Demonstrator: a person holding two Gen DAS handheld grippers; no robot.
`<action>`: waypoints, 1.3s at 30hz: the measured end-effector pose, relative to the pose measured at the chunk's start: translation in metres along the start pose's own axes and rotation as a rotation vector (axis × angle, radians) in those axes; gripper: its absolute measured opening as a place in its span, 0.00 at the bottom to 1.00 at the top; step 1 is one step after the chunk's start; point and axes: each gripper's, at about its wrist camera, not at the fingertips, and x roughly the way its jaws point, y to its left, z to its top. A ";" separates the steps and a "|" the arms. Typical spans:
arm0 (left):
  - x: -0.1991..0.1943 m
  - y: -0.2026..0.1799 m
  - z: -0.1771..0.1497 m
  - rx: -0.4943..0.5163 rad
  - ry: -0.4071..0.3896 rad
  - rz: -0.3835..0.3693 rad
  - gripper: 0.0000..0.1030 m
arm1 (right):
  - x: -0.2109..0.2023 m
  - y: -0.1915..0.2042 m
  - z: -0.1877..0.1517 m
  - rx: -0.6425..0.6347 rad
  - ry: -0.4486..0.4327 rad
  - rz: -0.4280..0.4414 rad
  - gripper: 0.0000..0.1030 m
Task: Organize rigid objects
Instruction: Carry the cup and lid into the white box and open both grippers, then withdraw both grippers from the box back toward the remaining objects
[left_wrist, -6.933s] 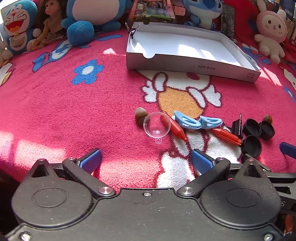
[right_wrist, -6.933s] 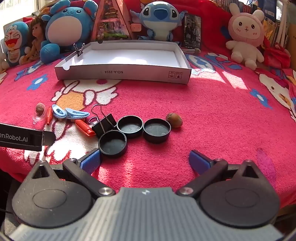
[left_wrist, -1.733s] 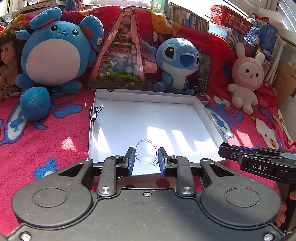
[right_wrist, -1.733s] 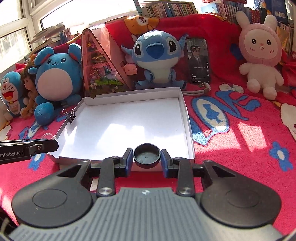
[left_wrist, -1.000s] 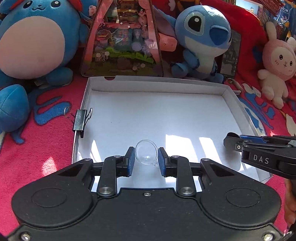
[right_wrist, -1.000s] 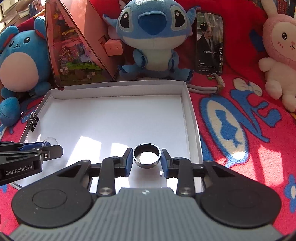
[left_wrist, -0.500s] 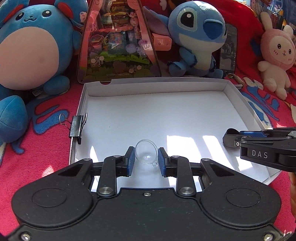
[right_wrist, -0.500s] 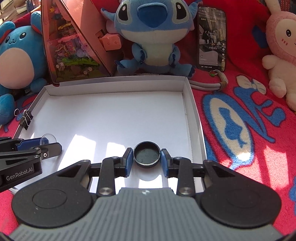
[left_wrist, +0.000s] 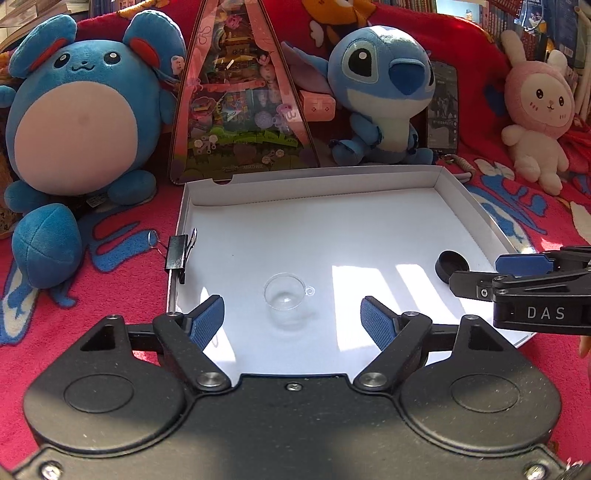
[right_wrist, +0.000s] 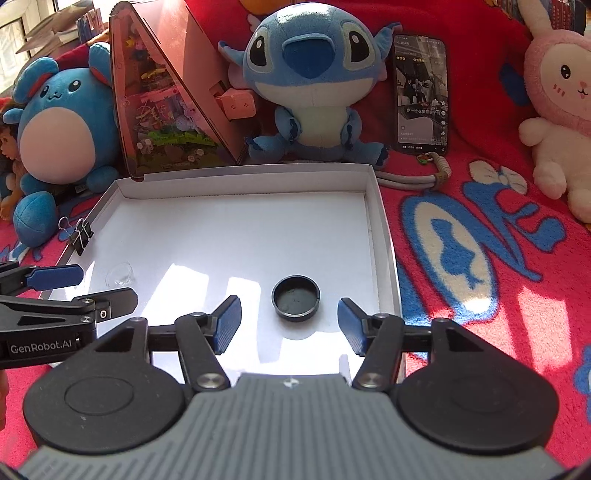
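Matte black left tongs (left_wrist: 291, 319), blue ribbed pads (left_wrist: 207, 323), silver pivot screws, "GenRobot.AI" on the side; right tongs (right_wrist: 290, 326) same build, grey ridged housing, "DAS" in white lettering

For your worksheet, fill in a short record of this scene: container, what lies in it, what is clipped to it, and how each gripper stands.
container: white box, shallow, open, on a red blanket
in box: clear cup, black cap, apart from each other
on box wall: binder clip
left gripper: jaws opening, cup between them, pads not touching it
right gripper: jaws opening, cap between them, pads not touching it
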 end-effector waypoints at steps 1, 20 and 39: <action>-0.004 0.000 -0.002 0.002 -0.006 -0.005 0.77 | -0.005 0.001 -0.003 -0.010 -0.013 0.003 0.75; -0.073 -0.002 -0.062 0.009 -0.075 -0.081 0.85 | -0.076 0.022 -0.062 -0.140 -0.201 0.062 1.00; -0.105 -0.012 -0.111 -0.025 -0.088 -0.154 0.85 | -0.109 0.017 -0.119 -0.123 -0.252 0.048 1.00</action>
